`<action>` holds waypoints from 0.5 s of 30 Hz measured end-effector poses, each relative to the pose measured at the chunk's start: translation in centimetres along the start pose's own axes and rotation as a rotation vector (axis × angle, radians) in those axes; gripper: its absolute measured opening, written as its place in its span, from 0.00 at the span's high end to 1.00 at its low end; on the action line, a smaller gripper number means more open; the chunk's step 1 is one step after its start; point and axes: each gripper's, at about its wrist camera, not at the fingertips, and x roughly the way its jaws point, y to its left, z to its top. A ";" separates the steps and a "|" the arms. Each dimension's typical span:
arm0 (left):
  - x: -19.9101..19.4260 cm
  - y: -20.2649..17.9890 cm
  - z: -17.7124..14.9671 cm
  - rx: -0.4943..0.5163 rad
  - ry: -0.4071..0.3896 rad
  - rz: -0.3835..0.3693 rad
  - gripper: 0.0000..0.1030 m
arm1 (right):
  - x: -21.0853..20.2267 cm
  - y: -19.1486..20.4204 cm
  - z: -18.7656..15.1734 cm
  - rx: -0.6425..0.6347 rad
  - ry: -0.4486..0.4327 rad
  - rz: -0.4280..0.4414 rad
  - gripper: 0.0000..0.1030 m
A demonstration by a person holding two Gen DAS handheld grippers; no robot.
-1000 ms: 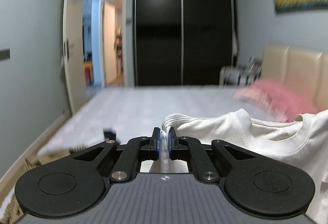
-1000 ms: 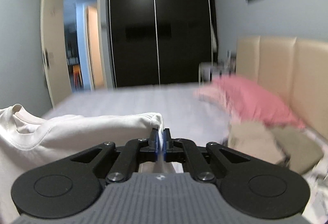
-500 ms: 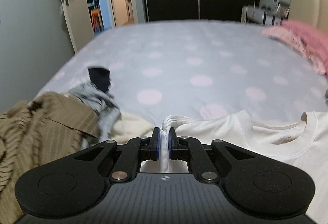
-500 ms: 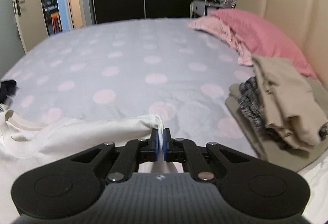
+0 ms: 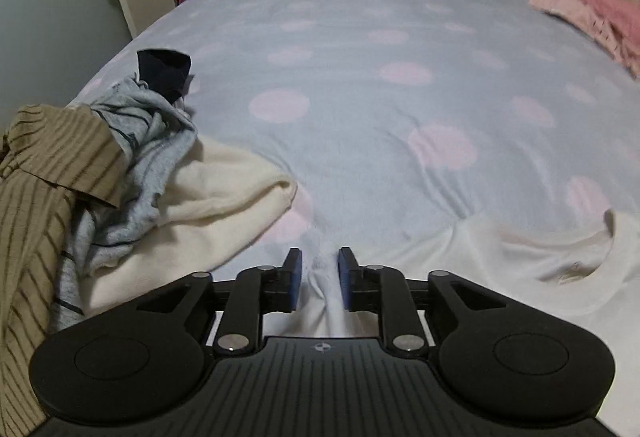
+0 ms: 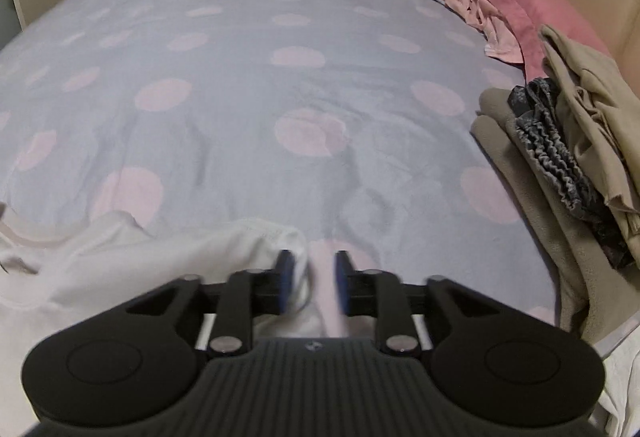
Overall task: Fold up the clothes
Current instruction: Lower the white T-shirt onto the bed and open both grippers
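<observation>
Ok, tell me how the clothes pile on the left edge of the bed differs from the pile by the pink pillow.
The left pile is loose and crumpled, while the pile by the pink pillow looks roughly folded and stacked. The left pile mixes a brown striped shirt, grey knit and cream fabric; the stacked pile is mostly plain tan with one dark patterned piece. Both lie on the spotted bedspread, at opposite sides of the white T-shirt.

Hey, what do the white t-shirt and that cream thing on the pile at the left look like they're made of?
White t-shirt: looks like thin cotton jersey, matte, with a ribbed neckband and soft creases. Cream garment: seems a thicker, fuzzy knit or fleece, going by its plump rolled edge and nappy surface. The exact fibre of either cannot be told by sight.
</observation>
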 end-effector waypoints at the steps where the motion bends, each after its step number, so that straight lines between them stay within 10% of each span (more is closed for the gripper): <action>1: -0.7 0.4 0.0 0.004 -0.010 -0.011 0.72 | -0.6 -0.6 0.0 0.019 -0.008 0.023 0.64; 4: -3.1 1.5 0.0 0.013 -0.050 -0.009 0.56 | -2.8 -2.5 -0.2 0.059 -0.028 0.068 0.57; 15: -10.6 5.3 -3.4 0.075 -0.017 0.076 0.56 | -10.8 -2.6 -6.5 -0.128 -0.040 0.181 0.55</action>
